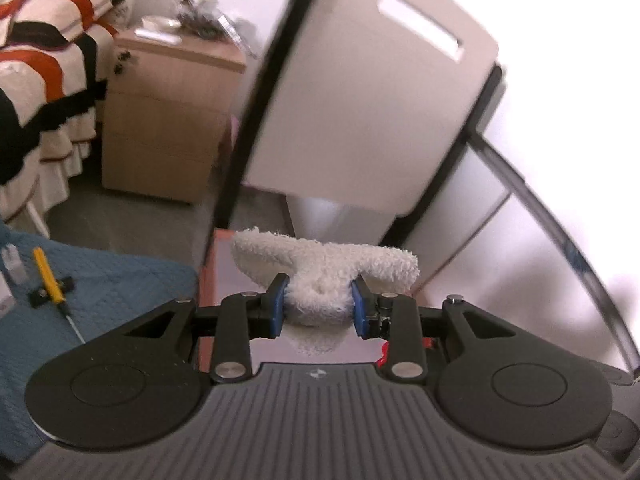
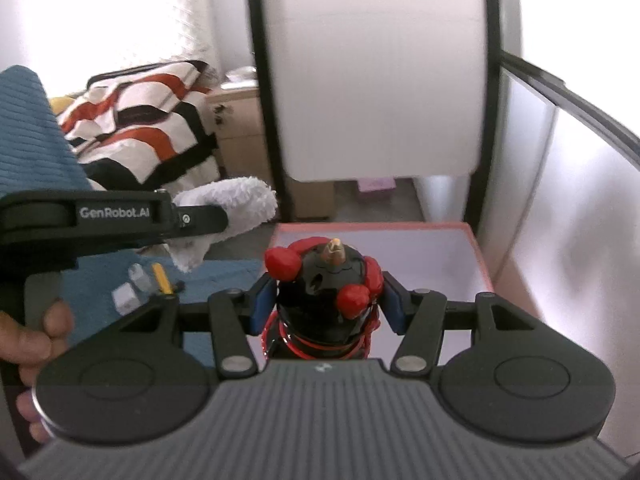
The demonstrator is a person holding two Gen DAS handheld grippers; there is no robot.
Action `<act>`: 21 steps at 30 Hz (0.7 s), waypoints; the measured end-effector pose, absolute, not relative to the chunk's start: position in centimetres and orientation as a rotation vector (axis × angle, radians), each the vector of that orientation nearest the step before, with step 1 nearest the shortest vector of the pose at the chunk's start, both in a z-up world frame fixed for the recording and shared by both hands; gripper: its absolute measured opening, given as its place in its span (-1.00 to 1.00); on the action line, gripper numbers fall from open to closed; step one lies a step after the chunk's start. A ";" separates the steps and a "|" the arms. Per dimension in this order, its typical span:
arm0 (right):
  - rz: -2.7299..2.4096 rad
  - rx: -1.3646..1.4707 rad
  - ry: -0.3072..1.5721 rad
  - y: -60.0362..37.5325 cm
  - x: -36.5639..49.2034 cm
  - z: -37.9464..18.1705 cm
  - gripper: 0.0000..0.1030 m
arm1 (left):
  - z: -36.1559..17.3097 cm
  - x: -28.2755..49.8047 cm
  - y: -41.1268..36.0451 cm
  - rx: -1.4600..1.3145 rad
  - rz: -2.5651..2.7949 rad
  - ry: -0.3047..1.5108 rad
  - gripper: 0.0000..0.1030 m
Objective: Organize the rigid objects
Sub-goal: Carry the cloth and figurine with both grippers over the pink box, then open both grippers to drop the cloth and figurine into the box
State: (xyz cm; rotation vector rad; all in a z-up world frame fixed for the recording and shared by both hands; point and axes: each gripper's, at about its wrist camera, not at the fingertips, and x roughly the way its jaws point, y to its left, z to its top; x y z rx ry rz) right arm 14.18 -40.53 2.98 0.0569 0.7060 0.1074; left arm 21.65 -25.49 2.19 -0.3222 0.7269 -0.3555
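The left gripper [image 1: 320,308] clenches a fluffy white toy [image 1: 324,276], the right gripper [image 2: 326,308] a glossy black-and-red figure [image 2: 324,300], the pink-rimmed box [image 2: 478,248] at twelve o'clock

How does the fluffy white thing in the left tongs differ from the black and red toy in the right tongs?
The fluffy white terry-cloth item is soft, plain white and squashed inward where the left tongs pinch it; the glossy black and red toy figure is hard, shiny and keeps its shape in the right tongs. The cloth item droops sideways; the figure stands upright. Both are gripped by blue pads, near the red-rimmed open box.
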 end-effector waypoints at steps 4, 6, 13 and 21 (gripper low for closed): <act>0.067 0.053 0.739 -42.4 14.1 0.6 0.13 | -1.1 23.1 -28.7 -0.292 -0.357 0.782 -0.27; 0.051 0.050 0.776 -43.2 14.3 -0.5 0.13 | -3.0 23.7 -29.5 -0.294 -0.354 0.815 -0.27; 0.030 0.087 0.884 -45.6 15.0 -5.0 0.13 | -8.3 24.5 -32.2 -0.282 -0.338 0.922 -0.27; -0.019 0.114 0.982 -46.9 15.2 -9.4 0.13 | -11.2 25.1 -33.8 -0.256 -0.339 0.987 -0.27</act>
